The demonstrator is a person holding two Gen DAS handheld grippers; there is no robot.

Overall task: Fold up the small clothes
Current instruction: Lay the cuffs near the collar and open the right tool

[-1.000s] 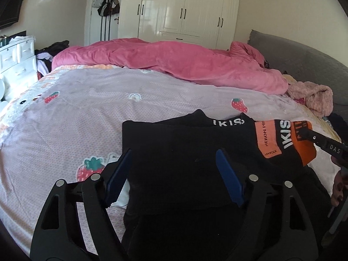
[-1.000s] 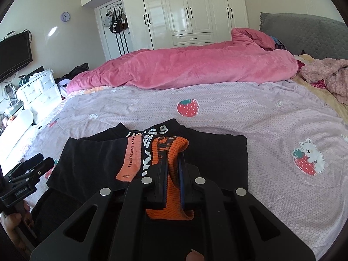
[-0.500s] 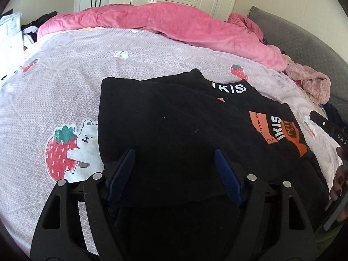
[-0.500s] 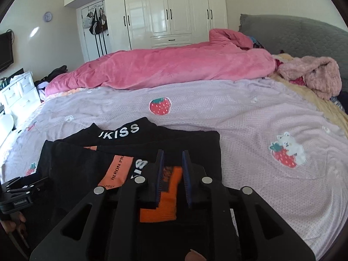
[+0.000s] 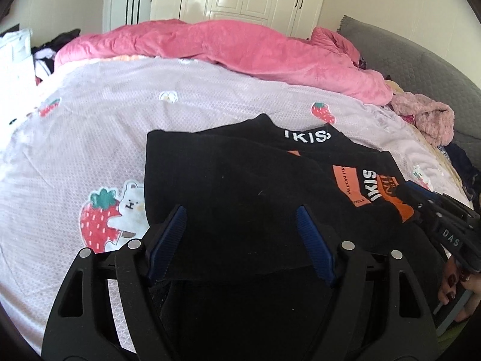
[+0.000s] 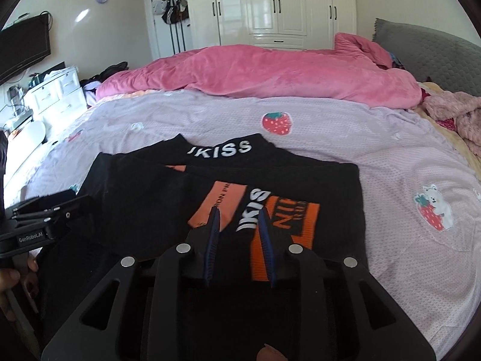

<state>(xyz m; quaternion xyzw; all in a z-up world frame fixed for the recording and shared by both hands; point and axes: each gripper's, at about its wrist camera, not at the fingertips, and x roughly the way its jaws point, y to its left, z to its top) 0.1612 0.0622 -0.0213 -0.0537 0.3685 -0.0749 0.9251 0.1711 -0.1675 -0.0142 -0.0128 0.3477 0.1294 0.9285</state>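
A black sweater (image 5: 240, 174) with white lettering at the collar lies flat on the lilac strawberry-print bedsheet (image 5: 90, 138). Its orange-cuffed sleeve (image 6: 294, 219) is folded across the body. My left gripper (image 5: 240, 210) hovers open over the near left part of the sweater, nothing between its fingers. My right gripper (image 6: 239, 211) is over the folded sleeve with its jaws opening. The sleeve lies flat under the gap and the pads do not press on it. Each gripper also shows in the other's view: the right gripper (image 5: 421, 201) at the cuff, the left gripper (image 6: 45, 210) at the sweater's left edge.
A rumpled pink duvet (image 6: 270, 72) runs across the far side of the bed. A fluffy pink garment (image 5: 427, 117) lies by the grey headboard (image 6: 427, 51) on the right. White drawers (image 6: 54, 96) stand off the bed's left, white wardrobes behind.
My right gripper has let go of the orange-cuffed sleeve, which now lies flat across the sweater, and its jaws have spread. The left gripper has tipped down slightly and stays open.
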